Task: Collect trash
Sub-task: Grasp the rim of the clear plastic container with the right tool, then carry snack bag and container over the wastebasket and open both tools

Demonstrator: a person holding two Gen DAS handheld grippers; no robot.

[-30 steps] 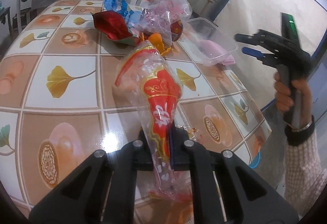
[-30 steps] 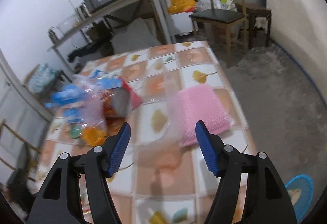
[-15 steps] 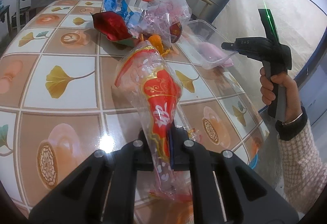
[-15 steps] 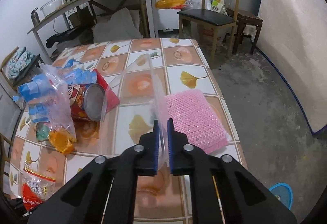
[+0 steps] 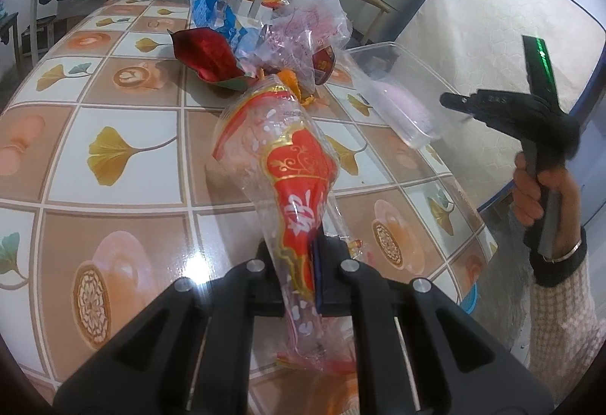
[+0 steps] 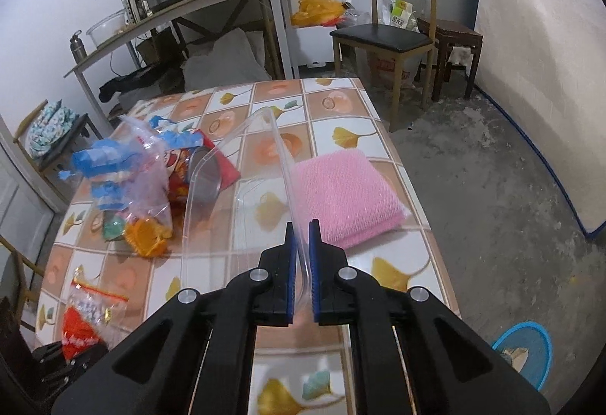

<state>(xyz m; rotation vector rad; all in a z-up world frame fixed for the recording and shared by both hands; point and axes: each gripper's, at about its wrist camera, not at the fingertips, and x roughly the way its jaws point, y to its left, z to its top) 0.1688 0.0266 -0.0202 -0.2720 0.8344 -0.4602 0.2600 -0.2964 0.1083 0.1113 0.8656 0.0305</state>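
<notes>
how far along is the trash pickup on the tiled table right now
Early. Nothing looks binned yet. In hand: left gripper is shut on the red-and-clear wrapper, right gripper on the clear plastic container. Left: the wrapper pile on the table.

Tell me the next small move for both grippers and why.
Probably carry the red wrapper over the clear container and drop it in. The left gripper is shut on the wrapper, lifted off the table; the right gripper is shut on the container's rim, holding it tilted and empty, beside the trash pile.
</notes>
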